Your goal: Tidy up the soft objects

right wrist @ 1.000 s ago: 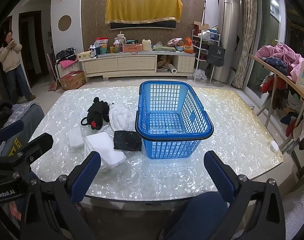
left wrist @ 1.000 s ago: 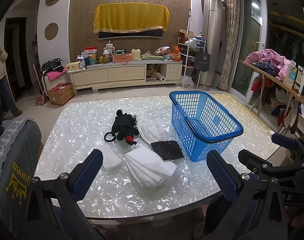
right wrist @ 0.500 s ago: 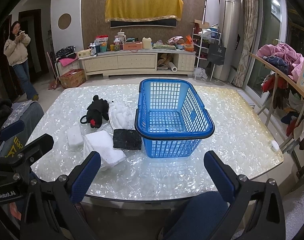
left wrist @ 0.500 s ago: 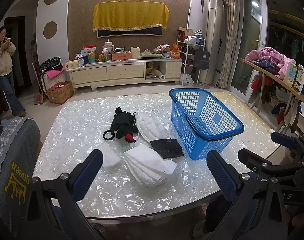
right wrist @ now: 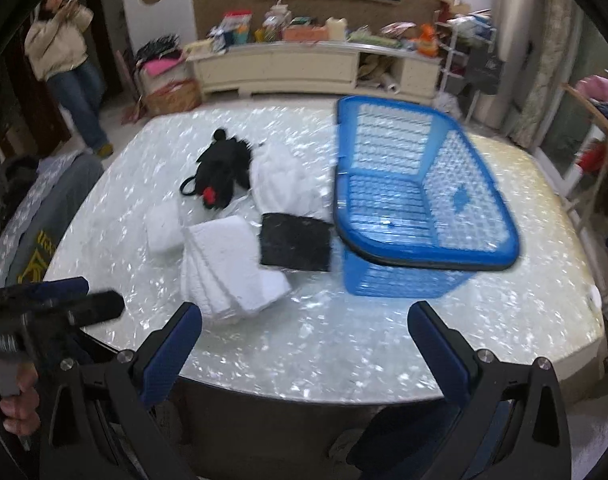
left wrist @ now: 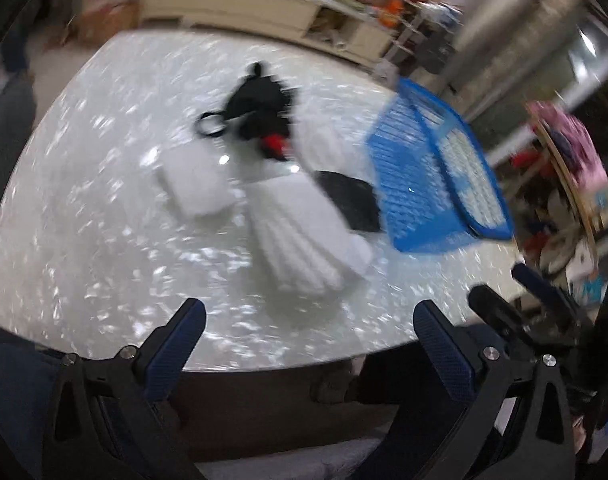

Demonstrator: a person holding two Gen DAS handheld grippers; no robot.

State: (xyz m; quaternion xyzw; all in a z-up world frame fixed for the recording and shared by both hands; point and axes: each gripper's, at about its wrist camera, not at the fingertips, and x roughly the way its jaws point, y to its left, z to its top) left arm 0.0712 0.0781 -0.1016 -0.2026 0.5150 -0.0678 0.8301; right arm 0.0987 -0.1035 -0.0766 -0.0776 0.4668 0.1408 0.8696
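Both pairs of tongs stand wide apart and grip nothing: the left tongs (left wrist: 310,320) and the right tongs (right wrist: 304,322) hang over the near edge of the pearly tabletop (right wrist: 384,344). Straight ahead of the left tongs lies a stack of folded white towels (left wrist: 304,232), with a smaller white pad (left wrist: 195,184) to its left and a black cloth square (left wrist: 354,200) to its right. Beyond them sit a black plush toy (left wrist: 259,108) and a white fluffy item (right wrist: 279,176). The blue plastic basket (right wrist: 424,204) stands ahead-right of the right tongs, touching the black square. The left view is motion-blurred.
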